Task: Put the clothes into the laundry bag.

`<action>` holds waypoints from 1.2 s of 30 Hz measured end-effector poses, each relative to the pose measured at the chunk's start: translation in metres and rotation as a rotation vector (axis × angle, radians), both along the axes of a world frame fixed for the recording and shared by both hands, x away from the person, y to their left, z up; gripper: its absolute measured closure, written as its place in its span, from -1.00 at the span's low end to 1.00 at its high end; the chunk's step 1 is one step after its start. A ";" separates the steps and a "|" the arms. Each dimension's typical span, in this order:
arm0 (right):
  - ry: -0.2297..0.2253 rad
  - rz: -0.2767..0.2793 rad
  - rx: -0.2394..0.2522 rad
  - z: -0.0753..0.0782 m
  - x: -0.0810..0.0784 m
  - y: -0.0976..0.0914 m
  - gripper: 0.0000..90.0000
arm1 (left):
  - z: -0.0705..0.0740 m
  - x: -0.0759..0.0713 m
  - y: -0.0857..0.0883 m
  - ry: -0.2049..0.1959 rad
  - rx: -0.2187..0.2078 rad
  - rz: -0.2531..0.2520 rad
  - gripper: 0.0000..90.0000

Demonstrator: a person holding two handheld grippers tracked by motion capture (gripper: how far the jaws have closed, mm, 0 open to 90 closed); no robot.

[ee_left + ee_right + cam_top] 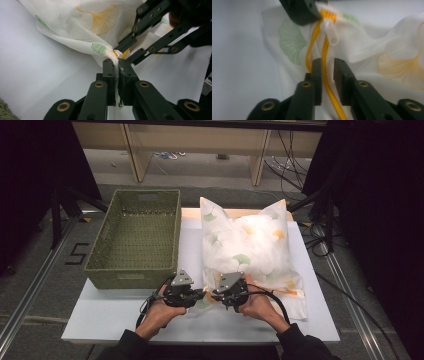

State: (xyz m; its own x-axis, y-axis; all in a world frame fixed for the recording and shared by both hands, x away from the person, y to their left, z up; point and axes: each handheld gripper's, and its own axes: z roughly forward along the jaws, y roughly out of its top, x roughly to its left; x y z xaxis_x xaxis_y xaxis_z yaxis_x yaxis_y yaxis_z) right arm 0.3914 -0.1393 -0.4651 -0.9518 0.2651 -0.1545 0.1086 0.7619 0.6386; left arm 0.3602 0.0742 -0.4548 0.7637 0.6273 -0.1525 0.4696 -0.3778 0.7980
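While the left claw (pixel 117 72) was pressed together on a gathered fold of the white leaf-printed bag (pixel 247 245), the fabric was pinched flat between its jaws, apparently so that the bag's mouth would be held steady. Just ahead of that claw, the right claw (pixel 327 72) was seen with its jaws slightly spread around an orange drawstring (pixel 325 62), which ran through the gap without being clamped; whether it touched a jaw could not be told. The string was led up to a bunched orange-and-white knot (pixel 329 20) at the cloth's neck, beside the other claw's tip. It was judged that the cord was about to be gripped and drawn, the fabric being anchored for that purpose. In the high view both claws were held close together at the bag's near corner, over the white desk (pixel 115 320). To the left of the claws and beyond them, a green woven basket (pixel 135 237) stood empty.
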 end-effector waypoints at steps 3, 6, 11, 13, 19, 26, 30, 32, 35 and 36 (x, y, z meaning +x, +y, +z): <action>-0.013 0.021 0.034 0.009 -0.001 -0.004 0.63 | 0.001 -0.002 -0.004 -0.019 0.022 -0.023 0.87; -0.019 0.038 0.056 0.012 0.000 -0.007 0.58 | 0.001 -0.004 -0.008 -0.032 0.040 -0.052 0.87; -0.024 0.086 0.034 0.012 -0.003 -0.004 0.61 | 0.002 -0.004 -0.008 -0.032 0.049 -0.056 0.87; -0.031 0.096 0.024 0.012 -0.004 -0.003 0.66 | 0.002 -0.004 -0.008 -0.033 0.049 -0.057 0.87; -0.049 0.118 0.034 0.020 -0.008 -0.006 0.83 | 0.001 -0.003 -0.007 -0.031 0.044 -0.047 0.87; -0.054 0.122 0.014 0.026 -0.013 -0.008 0.84 | 0.003 -0.003 -0.006 -0.034 0.040 -0.032 0.86; -0.092 0.132 0.003 0.031 -0.017 -0.009 0.83 | 0.004 -0.002 -0.006 -0.033 0.039 -0.039 0.86; -0.075 0.137 -0.002 0.032 -0.019 -0.007 0.82 | 0.004 -0.003 -0.006 -0.031 0.038 -0.036 0.86; -0.064 0.108 -0.014 0.030 -0.018 -0.007 0.78 | 0.004 -0.003 -0.006 -0.028 0.026 -0.026 0.85; -0.061 0.094 -0.014 0.029 -0.017 -0.008 0.76 | 0.004 -0.003 -0.006 -0.028 0.026 -0.029 0.84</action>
